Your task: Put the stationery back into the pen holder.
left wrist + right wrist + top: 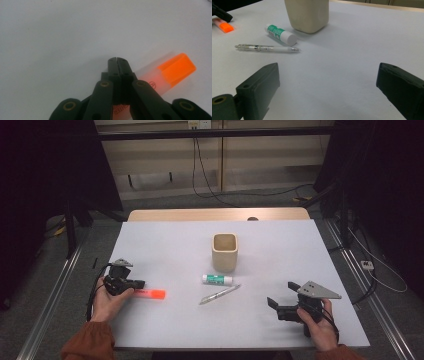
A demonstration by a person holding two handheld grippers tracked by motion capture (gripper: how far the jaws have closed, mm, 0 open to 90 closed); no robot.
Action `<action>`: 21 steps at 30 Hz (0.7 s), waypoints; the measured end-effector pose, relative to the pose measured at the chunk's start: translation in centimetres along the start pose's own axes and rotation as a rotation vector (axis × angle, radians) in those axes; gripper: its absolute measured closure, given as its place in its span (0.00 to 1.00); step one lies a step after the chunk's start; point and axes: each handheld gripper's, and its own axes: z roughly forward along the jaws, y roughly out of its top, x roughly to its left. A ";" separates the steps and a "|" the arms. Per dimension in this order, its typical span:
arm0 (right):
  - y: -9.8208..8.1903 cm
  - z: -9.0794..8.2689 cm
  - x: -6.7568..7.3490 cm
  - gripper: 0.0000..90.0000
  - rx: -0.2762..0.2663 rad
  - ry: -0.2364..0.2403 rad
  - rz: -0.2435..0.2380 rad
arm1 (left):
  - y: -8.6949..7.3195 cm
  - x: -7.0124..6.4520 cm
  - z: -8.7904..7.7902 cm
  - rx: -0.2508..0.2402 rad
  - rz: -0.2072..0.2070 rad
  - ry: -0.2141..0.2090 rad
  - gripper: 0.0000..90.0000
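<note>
The left gripper lies low over the white table, its jaws pressed fully together with nothing between them. The orange highlighter lies flat on the table just under and beside those closed jaws. In the left gripper view the highlighter's orange cap juts out past the jaws on their right, while its pale barrel runs back beneath the gripper's linkage (printed lettering shows on it, too blurred to read). Whether the jaws touch the barrel cannot be told.

The right gripper is held well apart from the highlighter, across the table, its jaws spread wide and empty, with the grey three-cornered plate on top of it. Nothing lies between its jaws but bare table.

Ahead of the right gripper, between it and the left one, lie a clear ballpoint pen and, just beyond that, a green-and-white glue stick, the two close but apart. Behind the glue stick stands a beige square-mouthed cup, upright, with the glue stick's white end near its base. From the left gripper, the pen, glue stick and cup all sit off past the highlighter's cap end, none of them touching the highlighter.
</note>
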 end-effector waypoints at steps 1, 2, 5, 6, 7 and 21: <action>0.0 0.0 0.0 0.05 0.001 -0.001 -0.001 | -0.1 0.0 -0.1 0.002 0.002 -0.002 1.00; 0.0 0.0 0.0 0.05 0.000 0.001 -0.001 | -0.2 -0.1 -0.1 -0.001 0.001 -0.002 1.00; 0.0 0.0 0.1 0.05 0.002 0.001 -0.002 | -0.5 -0.3 -0.4 0.004 0.000 -0.006 1.00; 0.0 0.0 0.1 0.05 0.002 0.001 -0.002 | -0.6 -0.3 -0.4 0.006 0.005 -0.009 1.00; 0.0 0.0 0.1 0.05 0.002 0.000 -0.002 | -0.7 -0.4 -0.5 0.007 0.001 -0.007 1.00; 0.0 0.0 0.1 0.06 0.002 0.002 -0.006 | -2.4 -1.6 -1.4 0.000 -0.004 -0.051 1.00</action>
